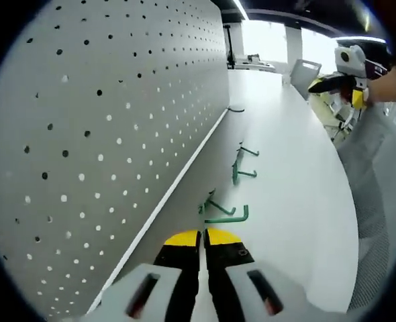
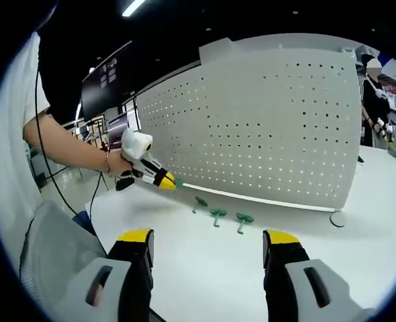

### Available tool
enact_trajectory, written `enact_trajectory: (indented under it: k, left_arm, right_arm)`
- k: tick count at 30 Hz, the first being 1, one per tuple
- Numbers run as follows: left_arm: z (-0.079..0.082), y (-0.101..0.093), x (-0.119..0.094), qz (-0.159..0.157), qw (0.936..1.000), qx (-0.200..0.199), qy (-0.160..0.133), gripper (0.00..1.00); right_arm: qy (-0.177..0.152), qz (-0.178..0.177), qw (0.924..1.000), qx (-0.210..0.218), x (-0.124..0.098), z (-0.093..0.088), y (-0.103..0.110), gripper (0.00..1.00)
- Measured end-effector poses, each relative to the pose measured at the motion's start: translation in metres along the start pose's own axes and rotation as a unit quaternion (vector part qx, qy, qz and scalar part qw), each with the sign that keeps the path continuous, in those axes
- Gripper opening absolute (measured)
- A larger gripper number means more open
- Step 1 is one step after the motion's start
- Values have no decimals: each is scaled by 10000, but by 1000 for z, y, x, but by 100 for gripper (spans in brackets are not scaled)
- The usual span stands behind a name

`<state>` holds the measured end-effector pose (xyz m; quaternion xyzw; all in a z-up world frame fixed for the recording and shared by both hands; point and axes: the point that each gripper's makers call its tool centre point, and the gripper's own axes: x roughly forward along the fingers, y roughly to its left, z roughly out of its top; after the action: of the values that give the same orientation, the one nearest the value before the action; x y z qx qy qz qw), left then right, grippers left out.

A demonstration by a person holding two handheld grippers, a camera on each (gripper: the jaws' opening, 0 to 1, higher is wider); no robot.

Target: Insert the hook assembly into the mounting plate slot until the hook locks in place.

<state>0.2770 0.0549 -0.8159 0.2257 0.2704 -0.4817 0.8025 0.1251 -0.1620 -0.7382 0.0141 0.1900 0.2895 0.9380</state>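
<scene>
**Green hooks on the white table beside the pegboard, left jaws together just behind the nearest one**

In your left gripper view, the nearest green metal hook lies on the white tabletop just beyond your left gripper, whose yellow-tipped black jaws are pressed together with only a thin line between them. Whether the tips touch or pinch that hook you cannot tell. A second green hook lies farther along the table, well apart from the first, and a small dark curved hook sits farther still, close to the foot of the board.

The green hooks are slim, bent wire-like pieces with an L-shaped end; seen from your right gripper view they read as three small green pieces in a row on the table, near the board's lower edge.

The mounting plate is a large white perforated pegboard, standing upright along the left of the table, its face covered in a regular grid of round holes. In the right gripper view the left gripper sits at the pegboard's near-left corner, held by your hand.

Your right gripper hangs well back from the hooks, its yellow-tipped jaws spread wide with nothing between them.

A dark screen stands behind the board at left; its writing is too small to read. A grey mesh chair back shows at the near left.
</scene>
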Motion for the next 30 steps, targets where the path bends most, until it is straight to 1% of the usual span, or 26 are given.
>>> enact_trajectory:
  k: [2,5,6,8,9,12,15,21,24,26,29,30]
  left_arm:
    - [3,-2,-3,56,9999,-45,-121,2]
    - [12,-5,-10,176,9989,-199,-376,2]
    - [13,-6,-12,187,9988,-217,-408,2]
    - [18,-8,-15,234,9977,-264,-574,2]
    - [19,-9,-17,241,9975,-300,-599,2]
    - [29,-11,-23,323,9947,-442,-871,2]
    - [34,-15,-27,361,9938,-436,-953,1]
    - [47,-19,-36,430,9895,-573,-1256,2]
    - [49,-22,-38,458,9888,-529,-1321,1]
    - [53,-24,-42,464,9866,-596,-1444,1]
    - [56,-26,-47,531,9851,-614,-1517,1]
    - [58,-25,-50,561,9835,-669,-1587,1]
  right_arm:
    - [-7,11,10000,4,0,1,1,63]
    - [-10,10,10000,-3,0,0,1,63]
    - [-14,8,10000,1,0,0,0,63]
    - [-8,7,10000,18,0,1,1,63]
    - [-15,11,10000,22,0,1,1,63]
    - [-26,18,10000,15,1,2,1,63]
    - [-39,42,10000,11,2,3,1,63]
    - [-80,77,9999,-2,4,7,3,63]
    - [-105,95,9999,1,4,8,4,63]
    - [-117,105,9999,5,5,9,5,63]
    - [-161,117,9998,19,5,10,6,63]
    - [-166,123,9998,20,5,11,7,63]
